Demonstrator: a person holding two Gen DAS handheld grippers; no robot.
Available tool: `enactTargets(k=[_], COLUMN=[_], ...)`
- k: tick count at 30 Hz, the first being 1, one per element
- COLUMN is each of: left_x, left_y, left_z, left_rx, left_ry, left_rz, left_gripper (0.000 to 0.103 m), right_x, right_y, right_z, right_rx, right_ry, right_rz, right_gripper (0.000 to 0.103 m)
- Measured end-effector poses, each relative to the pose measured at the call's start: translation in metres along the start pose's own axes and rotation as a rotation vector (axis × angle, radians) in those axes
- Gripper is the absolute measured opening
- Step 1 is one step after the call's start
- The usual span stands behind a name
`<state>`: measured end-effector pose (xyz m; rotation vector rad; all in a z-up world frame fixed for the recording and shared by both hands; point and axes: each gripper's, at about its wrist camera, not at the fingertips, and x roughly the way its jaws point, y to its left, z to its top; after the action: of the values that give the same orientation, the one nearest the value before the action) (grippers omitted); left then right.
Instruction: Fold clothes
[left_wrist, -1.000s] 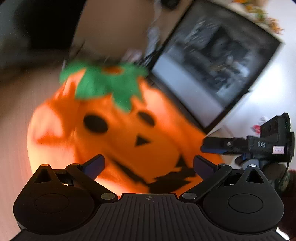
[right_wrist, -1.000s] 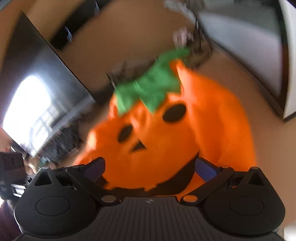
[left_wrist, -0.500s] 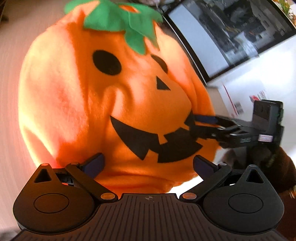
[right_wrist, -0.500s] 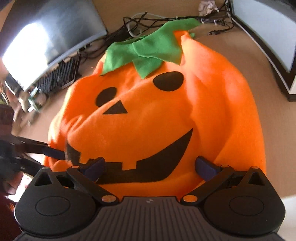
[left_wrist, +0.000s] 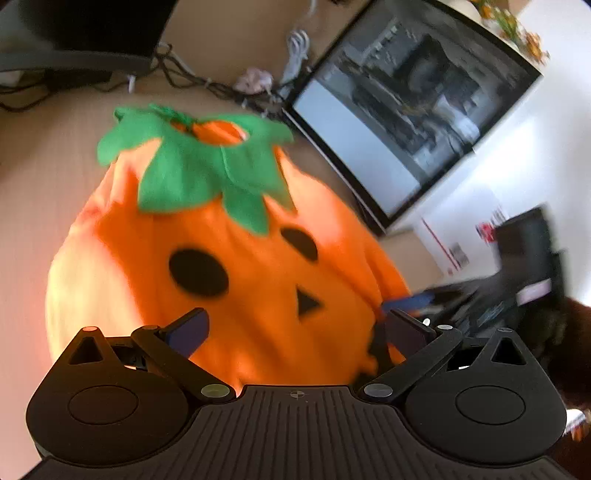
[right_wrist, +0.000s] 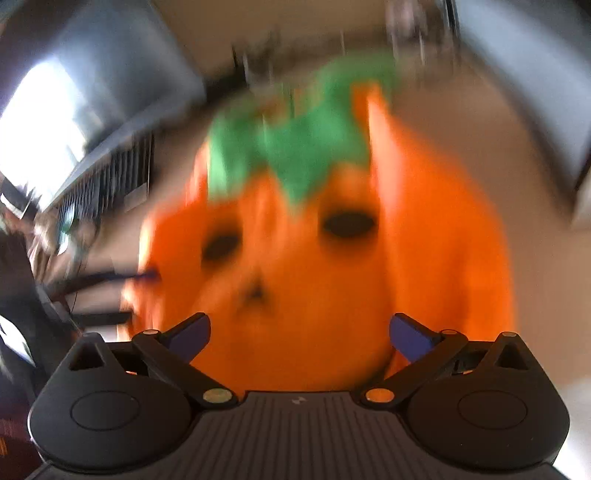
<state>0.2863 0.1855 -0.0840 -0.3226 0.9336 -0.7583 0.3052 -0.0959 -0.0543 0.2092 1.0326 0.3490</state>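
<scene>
An orange pumpkin costume (left_wrist: 229, 280) with a green leaf collar (left_wrist: 199, 173) and black felt face lies on the tan desk; it also shows, blurred, in the right wrist view (right_wrist: 332, 266). My left gripper (left_wrist: 295, 328) is open, its fingers straddling the costume's lower part with nothing held. My right gripper (right_wrist: 299, 332) is open, also over the lower part of the costume. The right gripper shows blurred at the costume's right edge in the left wrist view (left_wrist: 480, 295). The costume's mouth is hidden behind the gripper bodies.
A dark monitor (left_wrist: 413, 114) stands at the right, another monitor base (left_wrist: 74, 62) at the back left, with cables (left_wrist: 207, 85) between them. A keyboard (right_wrist: 107, 184) and bright screen (right_wrist: 40, 129) lie left in the right wrist view. White papers (left_wrist: 465, 236) sit at the right.
Both grippers have moved forward and lower over the costume, so its mouth is hidden now. The right wrist view is motion-blurred. Both stay open.
</scene>
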Motion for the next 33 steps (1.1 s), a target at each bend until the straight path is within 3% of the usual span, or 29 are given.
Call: enactTargets(k=[3,5,7,9,12,14,15,16,18,20,22,26,30,33], left_x=[0.02,0.028,0.024,0.016,0.012,0.012,0.012,0.012,0.012,0.013,0.015,0.015,0.009,0.004], left_y=[0.004,0.004,0.006,0.008,0.008,0.009,0.01,0.011,0.012,0.014,0.018,0.02,0.014,0.007], left_z=[0.011,0.014,0.012,0.009,0.003,0.0,-0.002,-0.003,-0.007,-0.01,-0.013,-0.014,-0.007,0.006], left_rx=[-0.028,-0.032,-0.049,-0.071,-0.052,-0.054,-0.055,-0.056,-0.058,-0.06,-0.071,-0.067,-0.028,0.01], left_ry=[0.002,0.004,0.003,0.006,0.007,0.002,-0.001,-0.003,-0.009,-0.014,-0.008,0.005,0.017,-0.001], left_rz=[0.032,0.085,0.125,0.115,0.149,0.169,0.179,0.188,0.208,0.228,0.243,0.254,0.246,0.221], left_gripper=[0.103,0.103,0.103,0.103,0.103,0.103,0.103,0.103,0.103,0.103,0.103,0.103,0.103,0.103], right_x=[0.008,0.027,0.058,0.09,0.132,0.162,0.174,0.18,0.169,0.152,0.154,0.196,0.177,0.118], right_y=[0.015,0.025,0.033,0.04,0.048,0.044,0.043,0.044,0.055,0.068,0.076,0.068,0.045,0.017], right_z=[0.049,0.075,0.097,0.114,0.122,0.124,0.124,0.125,0.124,0.13,0.136,0.134,0.131,0.128], right_rx=[-0.197,-0.336,-0.416,-0.458,-0.524,-0.521,-0.518,-0.524,-0.607,-0.707,-0.782,-0.741,-0.568,-0.455], right_ry=[-0.146,-0.197,-0.149,-0.073,-0.05,0.001,0.031,0.051,-0.012,-0.141,-0.196,-0.106,-0.136,-0.27], right_rz=[-0.081,-0.079,0.007,0.123,0.165,0.181,0.189,0.198,0.185,0.128,0.063,0.025,0.069,0.089], right_gripper=[0.103,0.101,0.073,0.068,0.068,0.047,0.026,0.022,0.013,0.012,0.012,0.014,0.039,0.07])
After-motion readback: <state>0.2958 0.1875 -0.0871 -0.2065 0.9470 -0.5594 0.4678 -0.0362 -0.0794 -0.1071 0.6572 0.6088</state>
